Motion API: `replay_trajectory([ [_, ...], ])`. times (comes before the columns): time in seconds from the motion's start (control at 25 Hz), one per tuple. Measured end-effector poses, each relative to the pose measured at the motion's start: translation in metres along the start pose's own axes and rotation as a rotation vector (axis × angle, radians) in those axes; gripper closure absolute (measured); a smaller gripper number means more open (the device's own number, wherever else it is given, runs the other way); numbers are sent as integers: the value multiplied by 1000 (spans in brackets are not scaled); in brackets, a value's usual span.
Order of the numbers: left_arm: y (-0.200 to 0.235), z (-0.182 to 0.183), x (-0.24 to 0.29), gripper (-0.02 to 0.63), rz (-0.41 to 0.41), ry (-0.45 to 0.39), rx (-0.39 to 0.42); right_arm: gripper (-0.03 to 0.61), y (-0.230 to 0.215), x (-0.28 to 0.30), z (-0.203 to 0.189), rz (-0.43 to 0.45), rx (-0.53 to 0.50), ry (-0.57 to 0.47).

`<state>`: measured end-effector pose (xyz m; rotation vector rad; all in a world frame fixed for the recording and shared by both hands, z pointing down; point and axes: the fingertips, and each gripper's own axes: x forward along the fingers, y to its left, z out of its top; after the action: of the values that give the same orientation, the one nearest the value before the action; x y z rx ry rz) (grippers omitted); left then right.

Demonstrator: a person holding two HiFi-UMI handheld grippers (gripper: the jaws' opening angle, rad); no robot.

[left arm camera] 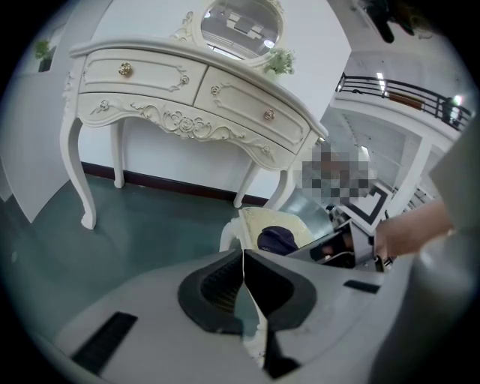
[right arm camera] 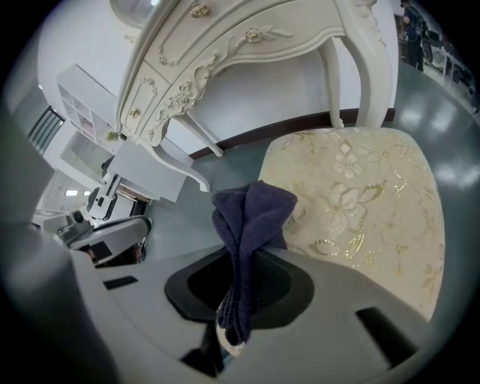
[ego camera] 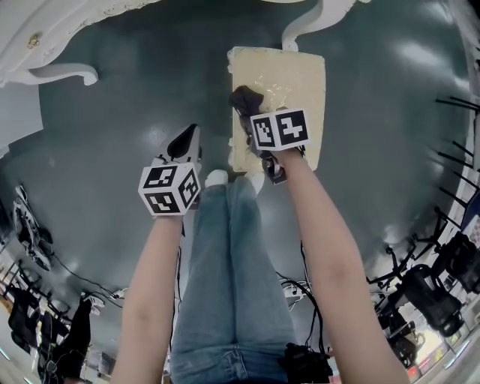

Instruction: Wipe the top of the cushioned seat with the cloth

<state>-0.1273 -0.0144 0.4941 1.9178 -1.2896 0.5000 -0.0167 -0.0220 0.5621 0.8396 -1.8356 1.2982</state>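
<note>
The cushioned seat [ego camera: 289,90] is cream with a gold flower pattern and stands on white legs; it also shows in the right gripper view as the seat [right arm camera: 360,202]. A dark purple cloth [right arm camera: 251,225] is bunched between the jaws of my right gripper [ego camera: 244,105], which is shut on it at the seat's left edge. The cloth [ego camera: 244,98] rests against that edge. My left gripper [ego camera: 186,142] is shut with nothing in it, held over the floor to the left of the seat. The left gripper view shows the seat [left arm camera: 259,225] and the cloth [left arm camera: 276,238] beyond its closed jaws.
A white carved dressing table [left arm camera: 187,97] with curved legs stands beyond the seat; one leg [ego camera: 315,22] comes down just behind it. The floor [ego camera: 135,97] is dark green. The person's jeans-clad leg [ego camera: 232,255] stands just before the seat. Cables and equipment [ego camera: 435,285] lie at right.
</note>
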Motion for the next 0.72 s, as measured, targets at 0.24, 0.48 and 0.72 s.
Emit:
replay_trajectory([
  [0.24, 5, -2, -8, 609, 12, -10, -12, 535, 18, 11, 0, -24, -40, 30],
  [0.48, 11, -8, -16, 609, 32, -12, -21, 535, 30, 19, -3, -27, -71, 38],
  [0.72, 17, -8, -20, 609, 40, -16, -23, 536, 45, 19, 4, 16, -92, -16],
])
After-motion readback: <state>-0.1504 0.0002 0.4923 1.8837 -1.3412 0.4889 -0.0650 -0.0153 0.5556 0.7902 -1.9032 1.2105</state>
